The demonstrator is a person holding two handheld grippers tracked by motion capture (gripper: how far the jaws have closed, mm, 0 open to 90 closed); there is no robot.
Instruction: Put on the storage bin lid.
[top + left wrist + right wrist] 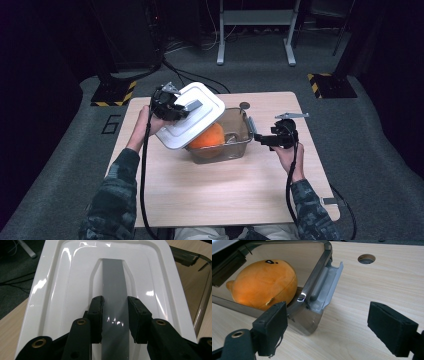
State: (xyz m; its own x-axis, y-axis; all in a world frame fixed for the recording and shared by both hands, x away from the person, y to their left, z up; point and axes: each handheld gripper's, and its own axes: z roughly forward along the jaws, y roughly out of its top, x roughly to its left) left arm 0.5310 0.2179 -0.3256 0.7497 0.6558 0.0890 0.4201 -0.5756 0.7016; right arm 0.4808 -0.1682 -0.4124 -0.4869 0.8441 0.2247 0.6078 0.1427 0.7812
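Note:
My left gripper is shut on the grey handle of a white rectangular lid. The lid hangs tilted over the left part of a clear plastic container on the wooden table. An orange plush toy lies inside the container, partly under the lid. My right gripper stands open at the container's right end, by the grey latch. In the right gripper view the container's near corner and the plush toy sit just ahead of the right gripper, whose pads touch nothing.
The wooden table has a round hole behind the container; this hole also appears in the right gripper view. Black cables trail from both grippers toward the near edge. Yellow-black striped bases and a metal frame stand on the floor beyond.

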